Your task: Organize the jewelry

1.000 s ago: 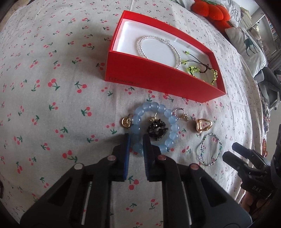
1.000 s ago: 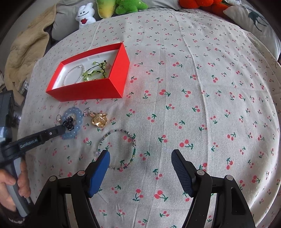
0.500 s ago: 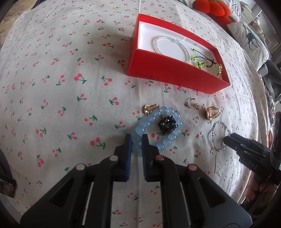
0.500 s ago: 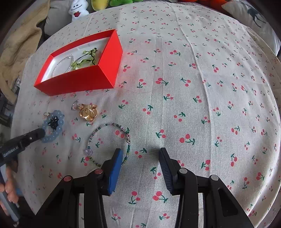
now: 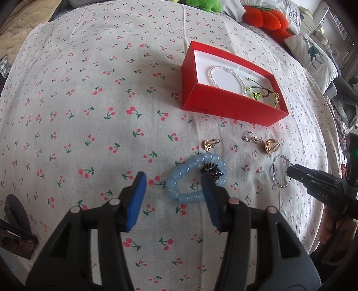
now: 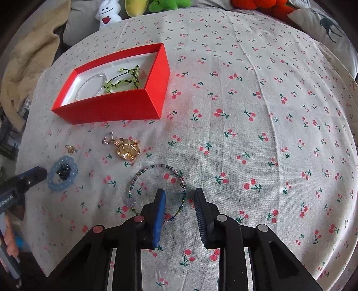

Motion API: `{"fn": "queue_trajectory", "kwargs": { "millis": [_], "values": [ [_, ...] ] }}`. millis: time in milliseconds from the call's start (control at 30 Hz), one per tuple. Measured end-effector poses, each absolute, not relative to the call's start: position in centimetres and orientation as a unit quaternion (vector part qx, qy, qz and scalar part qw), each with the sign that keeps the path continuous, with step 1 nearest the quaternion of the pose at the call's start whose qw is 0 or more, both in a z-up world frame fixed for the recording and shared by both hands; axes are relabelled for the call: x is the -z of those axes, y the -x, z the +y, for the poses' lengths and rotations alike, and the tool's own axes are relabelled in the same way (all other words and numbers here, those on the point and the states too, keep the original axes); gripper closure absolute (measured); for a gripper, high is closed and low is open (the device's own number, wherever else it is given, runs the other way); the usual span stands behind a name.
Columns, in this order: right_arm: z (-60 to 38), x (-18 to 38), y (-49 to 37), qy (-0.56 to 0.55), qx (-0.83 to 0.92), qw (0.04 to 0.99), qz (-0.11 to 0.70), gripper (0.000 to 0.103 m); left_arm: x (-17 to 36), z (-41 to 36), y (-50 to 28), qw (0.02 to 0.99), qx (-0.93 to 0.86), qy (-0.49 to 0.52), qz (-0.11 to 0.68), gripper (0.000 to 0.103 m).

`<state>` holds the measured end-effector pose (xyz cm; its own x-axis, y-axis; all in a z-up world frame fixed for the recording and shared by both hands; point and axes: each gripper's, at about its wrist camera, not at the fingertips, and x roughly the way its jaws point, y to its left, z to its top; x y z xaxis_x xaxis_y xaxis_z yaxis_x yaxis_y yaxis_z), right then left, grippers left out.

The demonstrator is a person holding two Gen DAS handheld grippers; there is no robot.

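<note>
The left wrist view shows the left gripper (image 5: 172, 190) with its blue-padded fingers spread wide, the right-hand finger lying over the near edge of the chunky pale-blue bead bracelet (image 5: 192, 179), which rests on the cloth in front of the open red cardboard box (image 5: 232, 107). A black beaded cluster (image 5: 211, 171) sits inside that bracelet's ring. Only the right wrist view shows the right gripper (image 6: 179, 208) from behind: its fingers stand moderately apart, straddling the near side of the thin green-and-purple seed-bead bracelet (image 6: 160, 192), which lies further in front of the box, to the blue bracelet's right.

Inside the box lie a white pearl bracelet (image 5: 226, 78) and a lime-green beaded cord (image 5: 264, 95). Just before the box's front wall sit a small gold earring (image 5: 209, 144), a silver hoop earring (image 5: 249, 136) and a gold openwork ring (image 5: 271, 145).

Half a second ago the left fingers were pinched on the blue bracelet; they have since opened and it lies released. The right fingers have narrowed slightly.

Everything rests on a cream cherry-print cloth (image 6: 246, 112); beyond the box are plush toys, including a white ghost figure (image 6: 108, 13), and a deer-print pillow (image 5: 313, 53).
</note>
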<state>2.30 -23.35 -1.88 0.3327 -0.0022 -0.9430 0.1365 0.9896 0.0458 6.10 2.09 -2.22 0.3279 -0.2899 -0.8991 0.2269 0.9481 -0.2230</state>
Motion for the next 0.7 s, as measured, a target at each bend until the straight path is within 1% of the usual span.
{"fn": "queue_trajectory", "kwargs": {
  "millis": [33, 67, 100, 133, 233, 333, 433, 467, 500, 567, 600, 633, 667, 700],
  "values": [
    [-23.4, 1.4, -2.2, -0.057, 0.036, 0.818, 0.571, 0.071, 2.1, 2.2, -6.1, 0.816, 0.161, 0.03, 0.555, 0.045],
    [-23.4, 1.0, -2.1, -0.053, 0.033, 0.823, 0.565, 0.057, 2.0, 2.2, -6.2, 0.817, 0.164, 0.031, 0.552, 0.045],
    [-23.3, 0.7, -2.0, -0.051, 0.033, 0.827, 0.559, 0.041, 2.1, 2.3, -6.3, 0.819, 0.166, 0.029, 0.549, 0.045],
    [-23.3, 0.5, -1.7, -0.049, 0.033, 0.832, 0.552, 0.039, 2.2, 2.4, -6.4, 0.822, 0.165, 0.027, 0.545, 0.045],
    [-23.1, 0.3, -1.6, -0.043, 0.025, 0.837, 0.545, 0.039, 3.0, 2.4, -6.7, 0.826, 0.165, 0.026, 0.538, 0.045],
    [-23.7, 0.8, -1.3, -0.035, 0.026, 0.836, 0.547, 0.039, 4.0, 2.0, -6.8, 0.815, 0.175, 0.025, 0.552, 0.045],
    [-24.1, 2.0, -1.0, -0.026, 0.033, 0.83, 0.556, 0.042, 4.7, 1.2, -6.1, 0.81, 0.178, -0.005, 0.558, 0.047],
    [-24.1, 2.6, -1.1, -0.024, 0.035, 0.827, 0.56, 0.046, 4.8, 0.8, -5.8, 0.812, 0.179, -0.027, 0.555, 0.048],
    [-24.1, 3.2, -1.2, -0.01, 0.04, 0.827, 0.561, 0.048, 4.8, 0.4, -5.5, 0.813, 0.179, -0.045, 0.551, 0.049],
    [-23.2, 3.4, -0.9, 0.025, 0.044, 0.833, 0.551, 0.05, 5.1, 0.1, -5.2, 0.816, 0.172, -0.07, 0.547, 0.057],
    [-22.8, 3.4, -0.7, 0.037, 0.046, 0.834, 0.549, 0.056, 5.1, 0.0, -5.1, 0.819, 0.166, -0.073, 0.544, 0.058],
    [-22.5, 3.4, -0.6, 0.04, 0.045, 0.834, 0.548, 0.059, 5.1, 0.0, -5.0, 0.822, 0.159, -0.074, 0.542, 0.062],
    [-22.3, 3.3, -0.5, 0.041, 0.045, 0.834, 0.548, 0.065, 5.1, 0.0, -4.9, 0.824, 0.151, -0.075, 0.541, 0.068],
    [-22.1, 3.2, -0.4, 0.043, 0.045, 0.834, 0.548, 0.075, 5.0, -0.1, -4.8, 0.825, 0.148, -0.075, 0.541, 0.072]
  ]
}}
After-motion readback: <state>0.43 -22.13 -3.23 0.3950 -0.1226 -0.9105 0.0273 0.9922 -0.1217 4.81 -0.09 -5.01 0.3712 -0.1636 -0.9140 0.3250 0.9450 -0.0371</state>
